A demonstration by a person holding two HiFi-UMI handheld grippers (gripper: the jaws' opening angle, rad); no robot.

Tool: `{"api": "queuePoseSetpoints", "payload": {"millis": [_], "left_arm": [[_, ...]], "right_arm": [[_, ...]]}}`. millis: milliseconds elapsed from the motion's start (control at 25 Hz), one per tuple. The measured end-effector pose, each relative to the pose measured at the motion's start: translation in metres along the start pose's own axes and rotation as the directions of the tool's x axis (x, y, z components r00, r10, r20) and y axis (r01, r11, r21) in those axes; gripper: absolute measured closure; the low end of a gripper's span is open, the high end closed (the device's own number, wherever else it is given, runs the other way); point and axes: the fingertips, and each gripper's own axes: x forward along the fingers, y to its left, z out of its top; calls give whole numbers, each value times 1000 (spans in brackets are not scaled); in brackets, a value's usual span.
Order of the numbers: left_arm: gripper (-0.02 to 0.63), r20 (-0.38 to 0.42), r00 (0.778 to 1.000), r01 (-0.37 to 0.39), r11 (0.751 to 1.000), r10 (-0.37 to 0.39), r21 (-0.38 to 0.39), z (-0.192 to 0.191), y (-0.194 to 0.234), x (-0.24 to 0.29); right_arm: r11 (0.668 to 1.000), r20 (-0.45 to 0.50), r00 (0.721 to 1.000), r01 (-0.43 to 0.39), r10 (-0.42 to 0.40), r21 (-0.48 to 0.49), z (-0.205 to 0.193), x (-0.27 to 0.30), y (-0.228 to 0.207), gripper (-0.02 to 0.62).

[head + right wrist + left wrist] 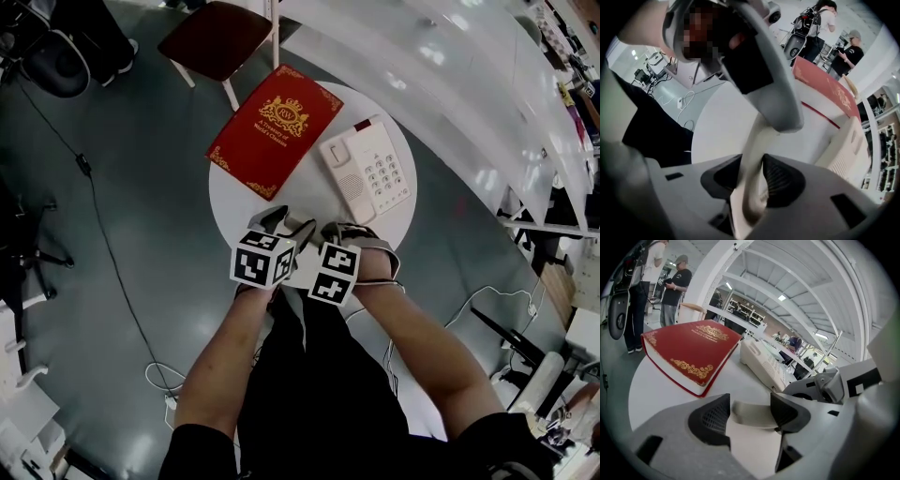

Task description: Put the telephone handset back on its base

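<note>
From the head view, a round white table [234,202] carries a red book [275,129] and, just right of it, the cream phone base [367,171], keypad up, with its cradle side toward the book. The left gripper [286,225] and right gripper [352,234] are side by side over the table's near edge, well short of the base, and what they carry is hidden under them from here. In the left gripper view, the handset [754,414] lies crosswise between the jaws. Its cream end spans from pad to pad, so this gripper is clamped across its wide side. The book and base sit beyond on the table, and part of the right gripper shows at the right edge. Two people [675,287] stand far back on the left. In the right gripper view, the jaws are closed on the handset's narrow side. The dark pads press it from both sides, and the cream body runs up from them to the left gripper's grey finger [773,93], which covers its far end. The handset is off the base, held by both grippers above the table, with the base to the right and the book behind it.
</note>
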Motion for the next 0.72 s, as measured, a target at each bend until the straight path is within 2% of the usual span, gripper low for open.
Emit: {"api": "queuePoseSetpoints", "payload": {"millis": [120, 280, 520, 720], "left_arm": [[356, 47, 999, -21, 1000, 21, -9, 8, 9, -8], [362, 73, 997, -35, 999, 35, -12, 10, 16, -21], [351, 80, 997, -21, 1000, 23, -17, -6, 15, -46], [343, 107, 994, 34, 998, -28, -59, -13, 4, -58]], "right_arm": [[999, -34, 999, -32, 31, -23, 1, 3, 2, 469], [996, -35, 996, -85, 85, 9, 2, 4, 1, 462], [964, 89, 982, -181, 167, 194, 7, -8, -3, 483], [909, 192, 969, -216, 155, 356, 13, -17, -4, 485]]}}
